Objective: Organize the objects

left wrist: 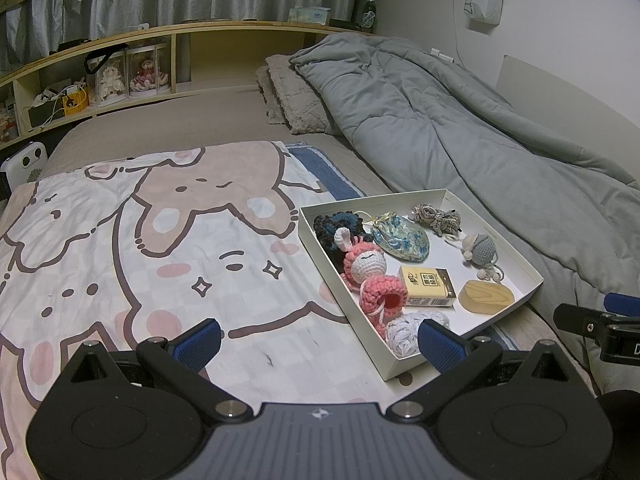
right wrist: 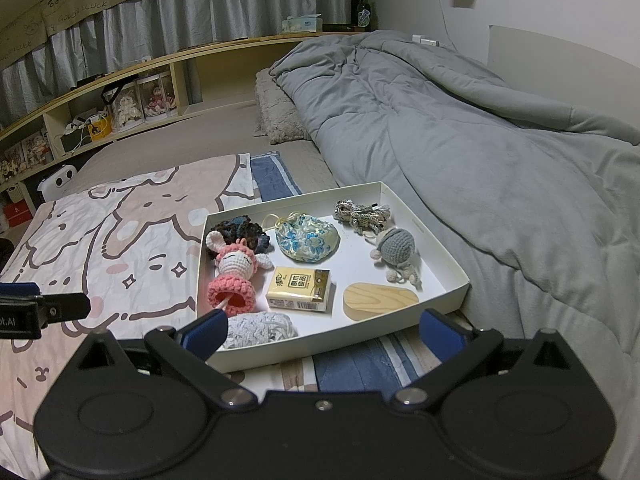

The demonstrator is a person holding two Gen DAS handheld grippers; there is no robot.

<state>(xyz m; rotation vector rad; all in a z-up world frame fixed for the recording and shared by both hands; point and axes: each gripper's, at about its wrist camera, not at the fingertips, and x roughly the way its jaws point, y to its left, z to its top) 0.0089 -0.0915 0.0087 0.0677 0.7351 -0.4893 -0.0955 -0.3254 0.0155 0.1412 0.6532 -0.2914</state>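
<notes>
A shallow white box (left wrist: 320, 242) (right wrist: 436, 240) lies on the bed. It holds a pink crochet bunny doll (left wrist: 366, 270) (right wrist: 236, 270), a dark crochet piece (right wrist: 240, 226), a blue floral pouch (left wrist: 402, 240) (right wrist: 308, 240), a yellow tissue pack (left wrist: 428, 286) (right wrist: 300, 290), a wooden block (left wrist: 486, 296) (right wrist: 380, 300), a grey crochet ball (left wrist: 480, 248) (right wrist: 396, 246), a rope bundle (left wrist: 436, 216) (right wrist: 360, 210) and a white crochet piece (left wrist: 404, 330) (right wrist: 260, 330). My left gripper (left wrist: 320, 338) is open and empty just left of the box's near corner. My right gripper (right wrist: 324, 332) is open and empty at the box's near edge.
A cartoon-print sheet (left wrist: 140, 232) (right wrist: 120, 232) covers the bed left of the box. A bunched grey duvet (left wrist: 460, 128) (right wrist: 460, 128) lies to the right against the wall. A pillow (left wrist: 292, 96) and a wooden shelf with boxed dolls (left wrist: 128, 72) stand behind.
</notes>
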